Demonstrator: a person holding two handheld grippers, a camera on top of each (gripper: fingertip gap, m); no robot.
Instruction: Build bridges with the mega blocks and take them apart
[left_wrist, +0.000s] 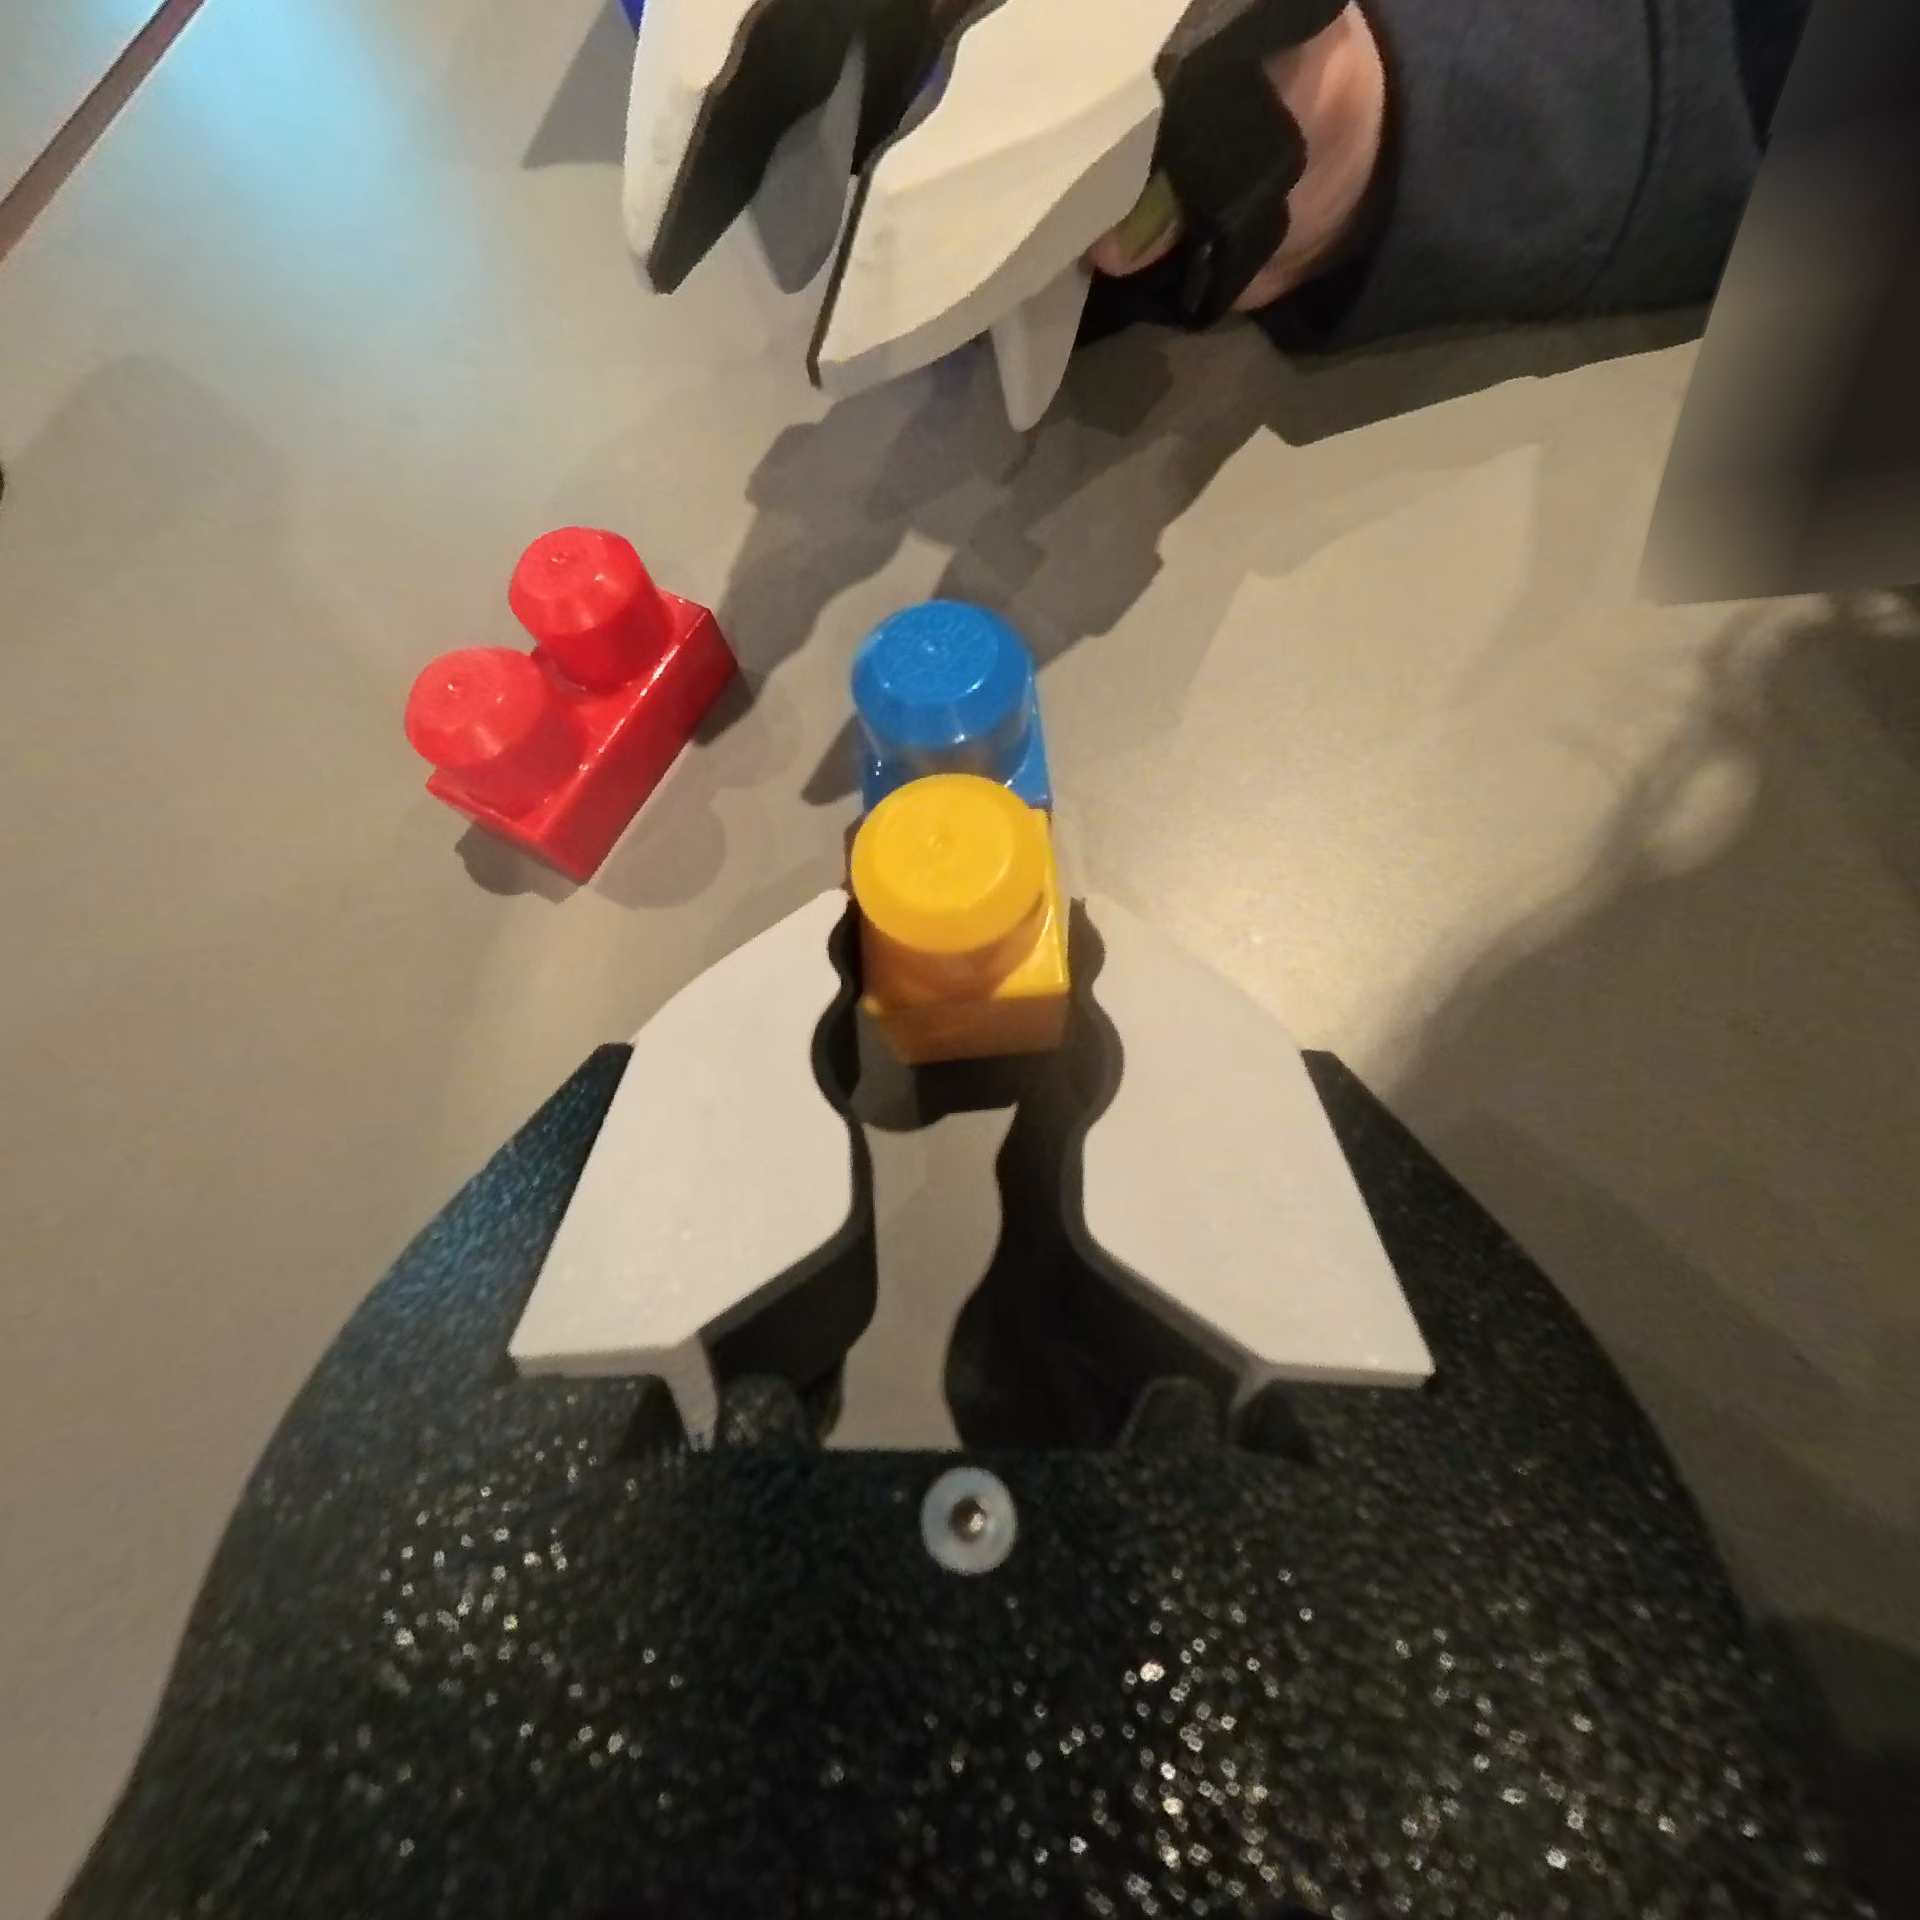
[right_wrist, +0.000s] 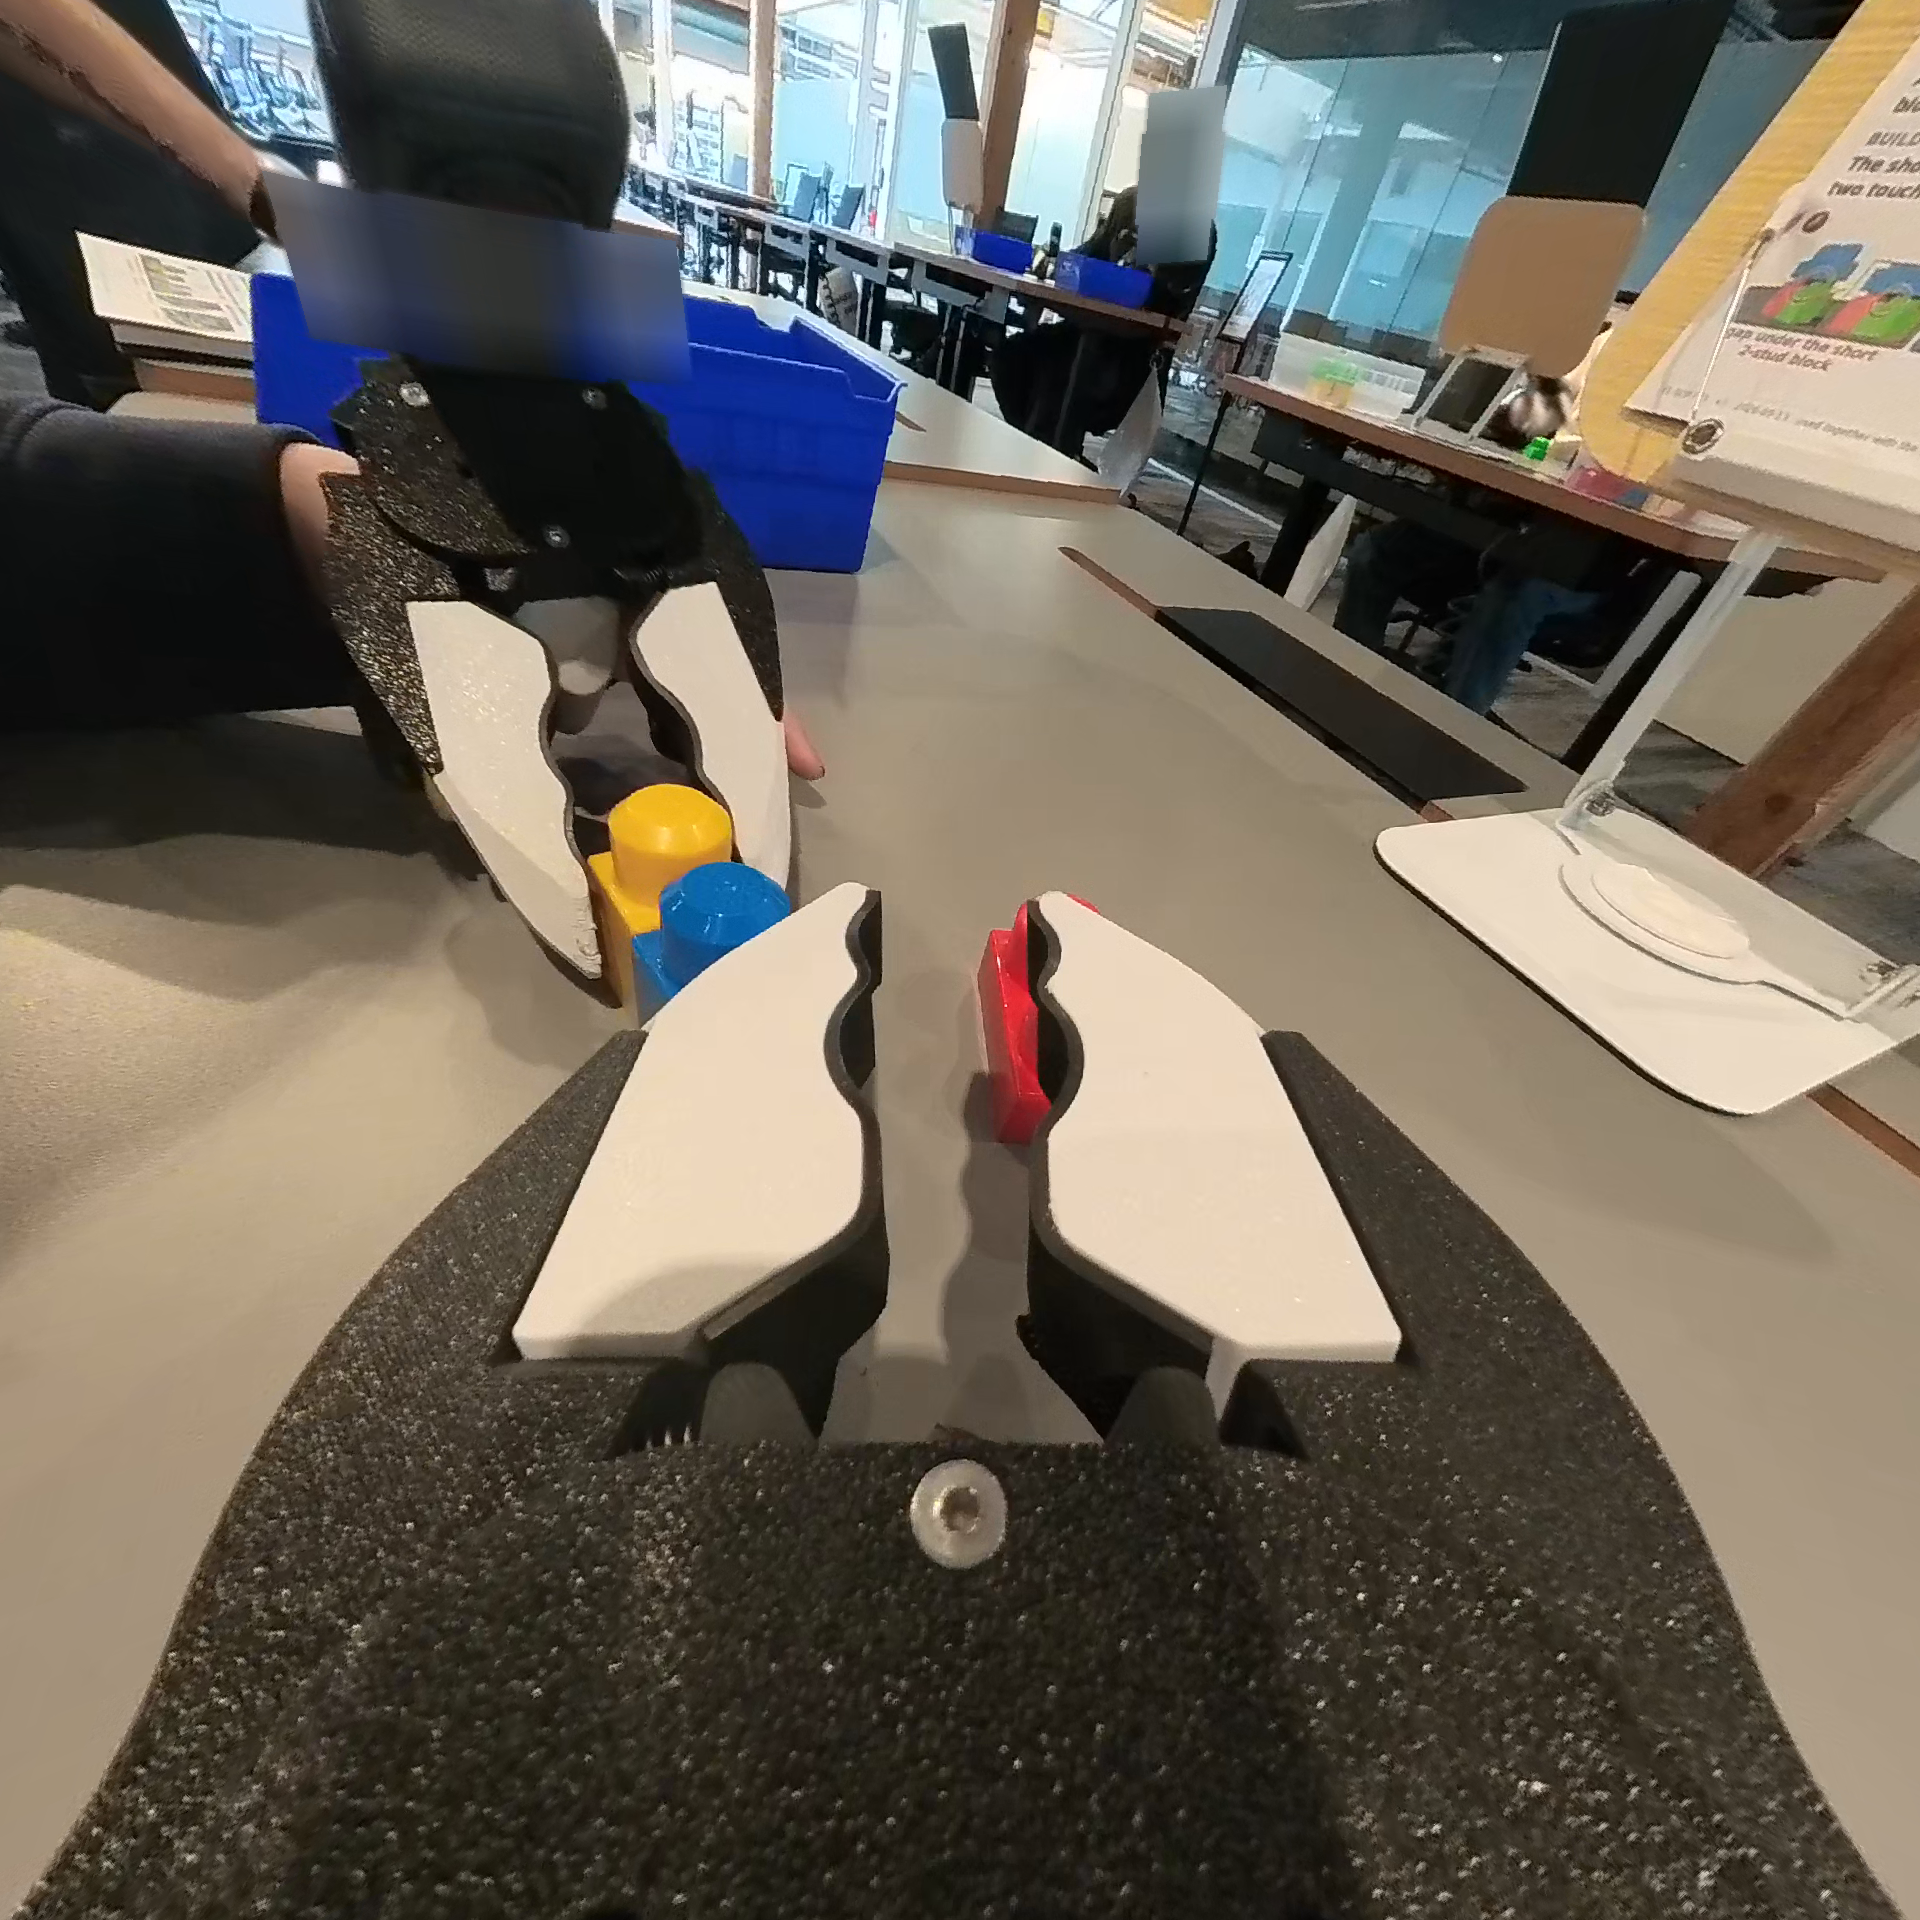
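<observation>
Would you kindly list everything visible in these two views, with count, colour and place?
Yellow block: one, between the left claw's fingers, against the blue block.
Blue block: one, just beyond the yellow.
Red block: one, two studs, alone on the table.
Table: one, grey.
Bin: one, blue, far end.
Sign stand: one, white base, right.
Left claw: pale fingers flank the yellow block.
Right claw: apart, empty, raised.

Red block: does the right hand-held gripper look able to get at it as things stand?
Probably yes. The red block lies alone on the table, apart from the yellow block and blue block. The right hand-held gripper stands open, empty, close by; nothing between.
</observation>
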